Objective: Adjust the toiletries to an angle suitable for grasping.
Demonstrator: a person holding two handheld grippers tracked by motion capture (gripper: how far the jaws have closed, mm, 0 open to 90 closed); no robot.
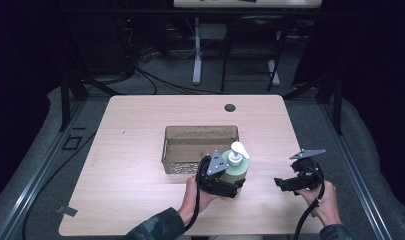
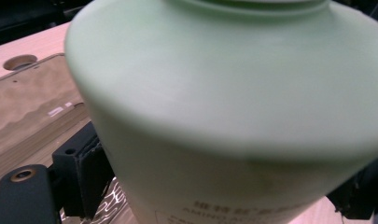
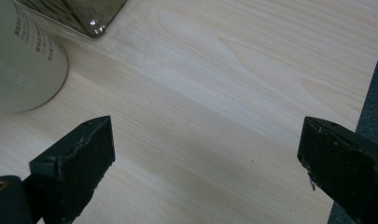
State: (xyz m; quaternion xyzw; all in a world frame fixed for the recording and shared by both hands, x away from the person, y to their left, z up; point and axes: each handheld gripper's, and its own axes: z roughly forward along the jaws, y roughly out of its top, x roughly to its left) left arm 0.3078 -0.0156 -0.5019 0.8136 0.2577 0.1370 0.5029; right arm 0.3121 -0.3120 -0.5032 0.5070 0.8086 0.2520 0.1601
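Left gripper (image 1: 230,186) clamps the pale green plastic pump bottle (image 1: 236,170) mid-body; smooth, probably slippery and top-heavy, so grip low. Right gripper (image 1: 285,182) wide, empty.

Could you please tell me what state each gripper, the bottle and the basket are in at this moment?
Left gripper: shut on the green pump bottle.
Right gripper: open, jaws wide apart over bare table, holding nothing.
Green pump bottle: upright, white pump fitted on top, gripped by its body.
Clear basket: upright on the wooden table, nothing visible inside.
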